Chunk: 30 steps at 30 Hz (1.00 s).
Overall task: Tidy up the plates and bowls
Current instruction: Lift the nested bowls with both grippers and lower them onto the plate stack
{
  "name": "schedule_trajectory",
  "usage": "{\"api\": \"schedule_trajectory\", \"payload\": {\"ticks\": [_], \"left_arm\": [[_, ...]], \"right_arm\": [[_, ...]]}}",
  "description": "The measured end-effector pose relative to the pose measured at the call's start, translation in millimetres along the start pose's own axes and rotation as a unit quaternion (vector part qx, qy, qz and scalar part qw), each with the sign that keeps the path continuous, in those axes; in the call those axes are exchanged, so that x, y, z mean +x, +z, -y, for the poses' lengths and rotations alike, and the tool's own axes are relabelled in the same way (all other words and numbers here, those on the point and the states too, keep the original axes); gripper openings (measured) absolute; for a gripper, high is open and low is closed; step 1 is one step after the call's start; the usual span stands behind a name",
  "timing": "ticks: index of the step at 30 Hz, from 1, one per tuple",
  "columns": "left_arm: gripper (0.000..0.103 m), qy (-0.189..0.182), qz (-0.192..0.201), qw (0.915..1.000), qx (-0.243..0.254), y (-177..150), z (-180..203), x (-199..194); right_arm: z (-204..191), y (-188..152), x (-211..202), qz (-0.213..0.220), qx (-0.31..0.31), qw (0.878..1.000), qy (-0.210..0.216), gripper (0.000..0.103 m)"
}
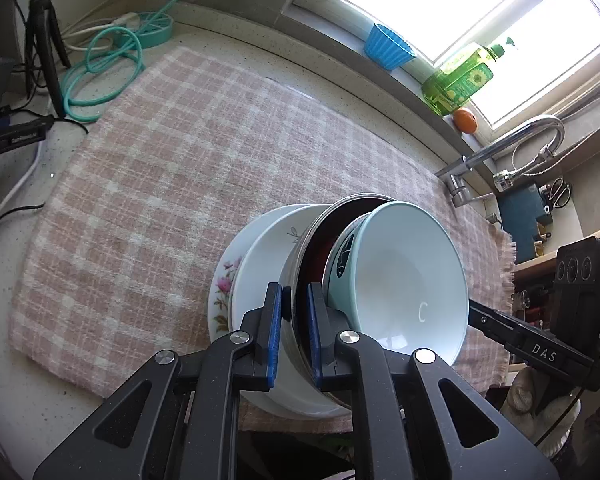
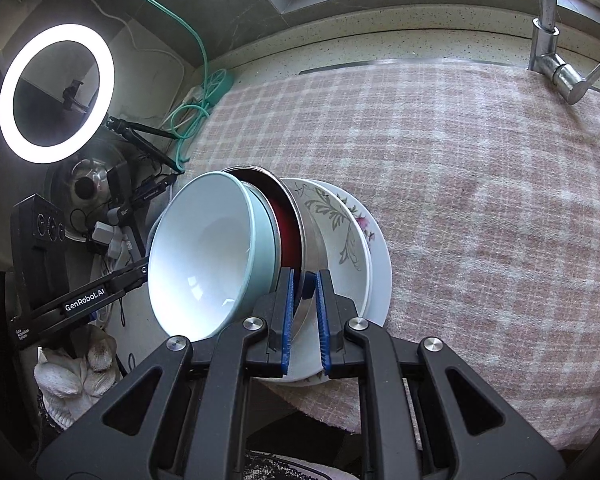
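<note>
Checked cloth (image 1: 180,168); jaws (both) on steel bowl (image 1: 296,304)

Left gripper (image 1: 294,320) and right gripper (image 2: 303,312) — both clamped, from opposite sides.

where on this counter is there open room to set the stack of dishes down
The checked cloth is bare from the dish stack across to the teal hose and back to the windowsill wall; that is the widest patch. In the right wrist view, the cloth lies bare between the stack and the faucet. It is crowded around the tripod and cables beside the hose.
</note>
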<state>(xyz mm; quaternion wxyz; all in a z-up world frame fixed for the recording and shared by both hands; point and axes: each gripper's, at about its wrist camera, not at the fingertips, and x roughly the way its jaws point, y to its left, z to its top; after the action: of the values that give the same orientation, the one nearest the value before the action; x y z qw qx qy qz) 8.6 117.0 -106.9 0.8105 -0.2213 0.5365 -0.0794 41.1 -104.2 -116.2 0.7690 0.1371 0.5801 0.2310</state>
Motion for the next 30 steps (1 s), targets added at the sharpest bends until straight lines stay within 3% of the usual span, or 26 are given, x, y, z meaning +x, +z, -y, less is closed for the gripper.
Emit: {"api": "schedule_trajectory", "payload": {"ticks": [19, 30], "left_arm": [[0.01, 0.01, 0.004, 0.9999, 0.0, -2, -2, 3], [0.01, 0.033, 0.026, 0.9991, 0.001, -6, 0, -8]], "right_arm": [[-1, -1, 8, -0.009, -0.008, 1.0, -0.003, 0.012], [-5, -2, -14, 0.018, -0.043, 0.998, -0.03, 0.012]]}}
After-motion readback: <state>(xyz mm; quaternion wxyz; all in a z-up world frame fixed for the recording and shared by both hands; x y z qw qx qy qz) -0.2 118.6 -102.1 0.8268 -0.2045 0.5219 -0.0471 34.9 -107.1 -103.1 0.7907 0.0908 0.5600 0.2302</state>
